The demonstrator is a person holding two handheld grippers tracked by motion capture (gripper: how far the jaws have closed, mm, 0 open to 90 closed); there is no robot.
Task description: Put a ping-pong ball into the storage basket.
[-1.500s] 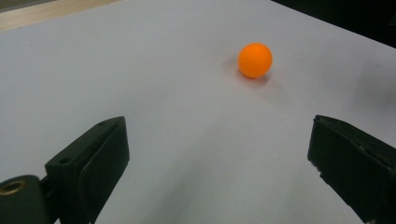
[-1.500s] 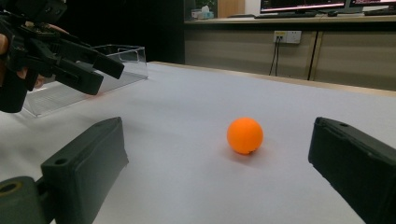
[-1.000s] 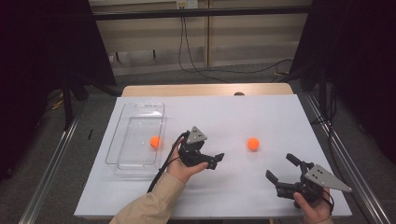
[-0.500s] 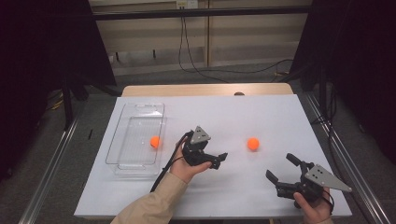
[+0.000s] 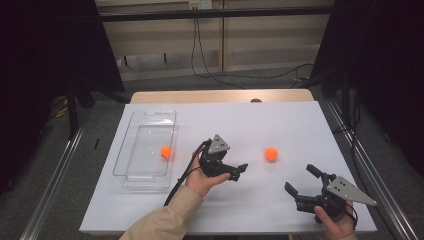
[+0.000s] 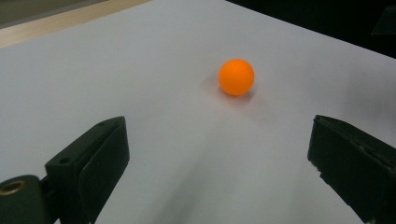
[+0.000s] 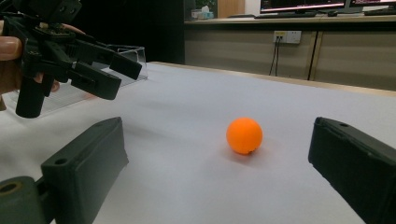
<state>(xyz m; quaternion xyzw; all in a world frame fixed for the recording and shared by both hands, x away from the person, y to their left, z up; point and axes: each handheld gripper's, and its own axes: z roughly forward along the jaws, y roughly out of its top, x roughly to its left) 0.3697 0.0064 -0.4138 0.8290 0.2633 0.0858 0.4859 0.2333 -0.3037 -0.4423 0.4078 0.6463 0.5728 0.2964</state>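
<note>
A: Sitting loose on the white table (image 5: 280, 125), the orange ball (image 5: 271, 154), ahead of the left gripper (image 5: 239, 172) and apart from it, untouched.

B: Same ball (image 6: 236, 77) seen past that gripper's own jaws, centred between them but farther off. Jaws spread wide, empty.

A: And from the right gripper (image 5: 302, 187)? Ball (image 7: 244, 135) ahead again, nearer its right jaw, well clear of both. Spread wide too, gripping nothing.

B: Left gripper (image 7: 100, 70) up at the far left there, held above the table by a hand (image 7: 9, 60), pointing toward the ball.

A: Beyond it, a second orange ball (image 5: 166, 152) lying inside the clear tray (image 5: 145, 122), behind the left gripper, on the side away from the loose ball.

B: Any writing? None legible on ball, tray or grippers. Bright monitor strip (image 7: 303, 4) at the back, too small to read.

A: Beige sleeve (image 5: 165, 222) under the left gripper, cable (image 5: 182, 177) trailing beside it.
</note>
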